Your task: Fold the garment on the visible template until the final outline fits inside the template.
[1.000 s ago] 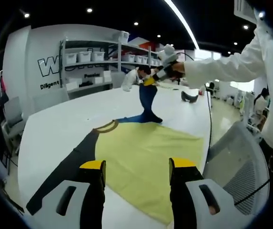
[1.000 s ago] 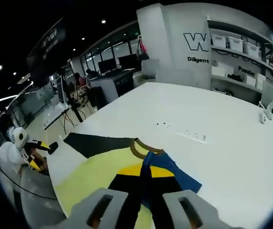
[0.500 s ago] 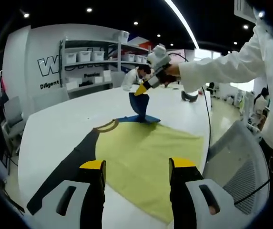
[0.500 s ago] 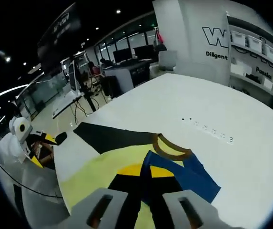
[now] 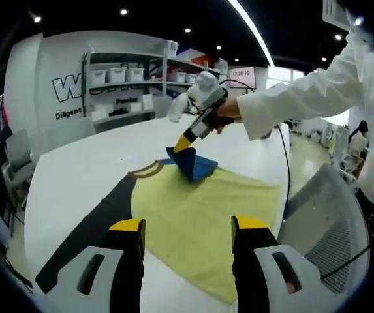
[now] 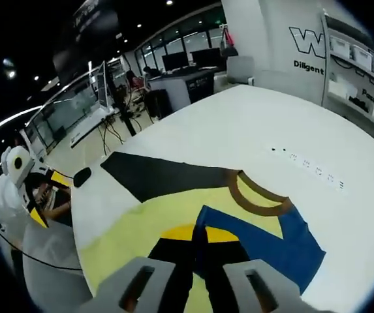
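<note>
One shirt (image 5: 200,208), two grippers, on a white table (image 5: 69,176).
The shirt lay flat: yellow body, black sleeve (image 5: 89,228), blue sleeve (image 5: 193,165). The right gripper (image 5: 181,143), arm stretched over the table, was clamped on the blue sleeve. The left gripper (image 5: 188,228) hung above the yellow body, jaws wide, holding nothing. Shelves (image 5: 121,81) lined the wall behind.

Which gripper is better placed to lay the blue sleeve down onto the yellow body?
Right. The right gripper is shut on the blue sleeve above the yellow body; the left gripper is open, holding nothing.
</note>
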`<state>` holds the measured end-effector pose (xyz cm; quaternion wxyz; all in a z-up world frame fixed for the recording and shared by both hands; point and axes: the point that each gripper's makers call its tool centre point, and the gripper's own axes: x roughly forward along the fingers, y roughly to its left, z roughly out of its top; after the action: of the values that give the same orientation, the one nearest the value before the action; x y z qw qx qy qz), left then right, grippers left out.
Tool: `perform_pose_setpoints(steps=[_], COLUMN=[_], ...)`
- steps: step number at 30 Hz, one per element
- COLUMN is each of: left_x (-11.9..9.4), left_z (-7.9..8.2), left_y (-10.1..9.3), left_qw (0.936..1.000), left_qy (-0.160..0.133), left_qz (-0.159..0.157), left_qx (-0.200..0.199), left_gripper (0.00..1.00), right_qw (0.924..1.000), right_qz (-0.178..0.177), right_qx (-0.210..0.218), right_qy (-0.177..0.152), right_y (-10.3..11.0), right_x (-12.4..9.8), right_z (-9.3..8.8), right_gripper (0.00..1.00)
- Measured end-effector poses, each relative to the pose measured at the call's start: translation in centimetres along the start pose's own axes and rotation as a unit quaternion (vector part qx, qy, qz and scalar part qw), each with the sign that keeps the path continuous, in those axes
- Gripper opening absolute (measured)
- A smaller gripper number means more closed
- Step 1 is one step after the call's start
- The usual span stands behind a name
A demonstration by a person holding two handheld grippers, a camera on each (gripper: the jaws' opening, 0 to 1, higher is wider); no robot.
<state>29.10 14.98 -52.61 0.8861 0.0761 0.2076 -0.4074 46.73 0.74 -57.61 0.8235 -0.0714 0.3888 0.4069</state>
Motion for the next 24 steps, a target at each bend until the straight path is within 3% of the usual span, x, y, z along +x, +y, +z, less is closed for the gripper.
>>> perform_pose_setpoints(steps=[10,20,24], left_x=[0.1,-0.1,-0.2], left_z=[-0.5,-0.8,-0.8], left_y=[0.3,0.8,0.9], left_qw=[1.0000,0.9999,0.9999], left_qy=[0.005,0.008,0.008], left_qz=[0.002,0.007,0.008], left_qx=[-0.005,-0.011,-0.011], left_gripper=[0.50,0.50,0.50], right_qw=[0.9991,0.9985,0.9986], right_qz=[0.006,0.000,0.001], right_qx=[0.019,0.003,0.004], right_qy=[0.036,0.054,0.053], right_y=[1.1,1.4,1.7], right_x=[4.7,7.3,8.0], right_z=[-2.6,-3.2,-3.4], right_gripper=[0.00,0.01,0.06])
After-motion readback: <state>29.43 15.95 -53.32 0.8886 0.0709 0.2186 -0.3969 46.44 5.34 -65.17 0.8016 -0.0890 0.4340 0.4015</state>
